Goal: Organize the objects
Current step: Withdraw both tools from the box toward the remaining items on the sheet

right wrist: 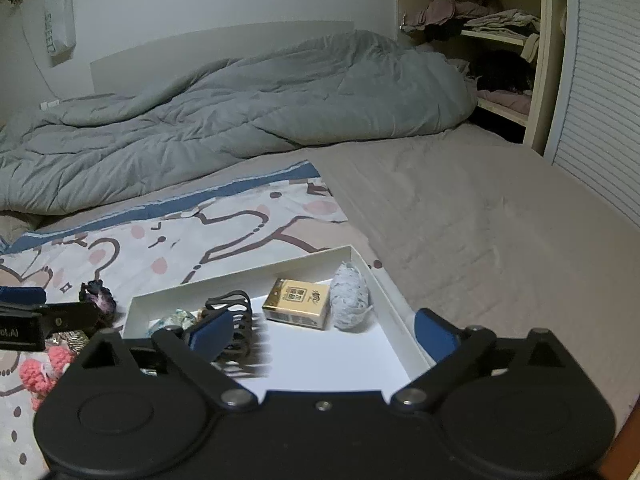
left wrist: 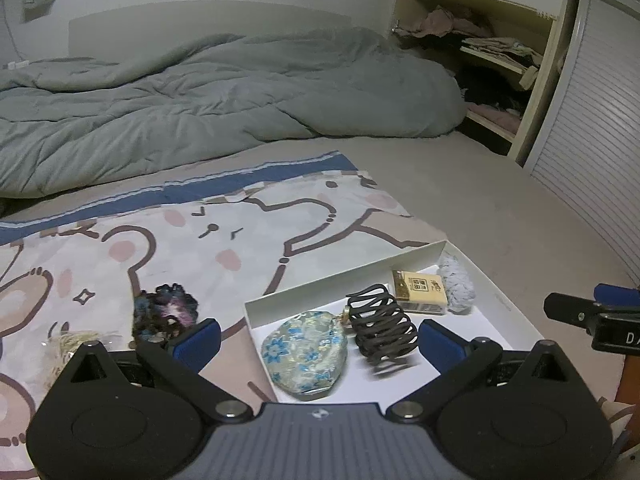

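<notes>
Now both tools open above the white tray

Now the left tool (left wrist: 318,340) and the right tool (right wrist: 324,330) both stand wide and hold nothing. On the bed, the white tray (left wrist: 344,276) holds a floral pouch (left wrist: 306,356), a dark hair claw (left wrist: 380,326), a yellow box (left wrist: 420,290) and a pale scrunchie (left wrist: 456,284). A dark scrunchie (left wrist: 166,312) lies outside, on the cartoon sheet (left wrist: 200,240).

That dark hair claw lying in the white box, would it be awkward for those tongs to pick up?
Probably a little. The hair claw looks rigid, so it should keep its shape, but its curved open teeth leave few flat faces and it might twist or slip. It seems light. Lying on its side on the white box floor, it may slide when nudged.
</notes>
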`<state>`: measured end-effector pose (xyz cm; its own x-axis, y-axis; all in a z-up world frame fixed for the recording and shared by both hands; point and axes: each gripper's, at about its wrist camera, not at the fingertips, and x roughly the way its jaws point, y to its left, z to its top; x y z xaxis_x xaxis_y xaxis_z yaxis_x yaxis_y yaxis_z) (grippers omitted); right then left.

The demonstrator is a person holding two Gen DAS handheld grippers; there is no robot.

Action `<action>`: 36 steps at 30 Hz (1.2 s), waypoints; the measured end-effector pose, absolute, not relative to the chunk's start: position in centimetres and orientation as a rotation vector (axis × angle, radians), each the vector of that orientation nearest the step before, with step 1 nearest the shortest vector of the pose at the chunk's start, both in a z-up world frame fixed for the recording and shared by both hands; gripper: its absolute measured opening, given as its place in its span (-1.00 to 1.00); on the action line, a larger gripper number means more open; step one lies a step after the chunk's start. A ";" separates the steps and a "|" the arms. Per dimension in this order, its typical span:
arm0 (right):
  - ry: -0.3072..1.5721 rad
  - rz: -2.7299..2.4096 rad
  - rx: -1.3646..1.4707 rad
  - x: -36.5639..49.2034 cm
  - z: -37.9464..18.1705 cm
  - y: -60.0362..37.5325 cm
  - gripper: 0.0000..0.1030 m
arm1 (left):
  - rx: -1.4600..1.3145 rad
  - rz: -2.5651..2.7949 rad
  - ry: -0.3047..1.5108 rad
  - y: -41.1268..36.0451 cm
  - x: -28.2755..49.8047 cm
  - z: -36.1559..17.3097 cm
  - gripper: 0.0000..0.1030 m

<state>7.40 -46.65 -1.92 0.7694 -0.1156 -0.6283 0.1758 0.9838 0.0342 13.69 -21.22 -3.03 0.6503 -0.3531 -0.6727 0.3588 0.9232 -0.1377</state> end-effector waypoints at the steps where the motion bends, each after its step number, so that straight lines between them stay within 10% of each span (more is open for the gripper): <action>1: 0.671 -0.160 0.092 7.2 -1.8 -46.5 0.95 | 0.004 -0.401 0.758 -20.9 13.5 -2.9 1.00; 36: 0.666 0.082 0.014 10.8 -2.4 -32.8 1.00 | -0.058 -0.081 0.728 -4.5 12.6 -3.2 1.00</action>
<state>10.79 -32.80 -2.36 0.7833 0.0802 -0.6164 -0.0712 0.9967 0.0391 12.55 -4.53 -3.16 0.7437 -0.0941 -0.6618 0.0540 0.9953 -0.0808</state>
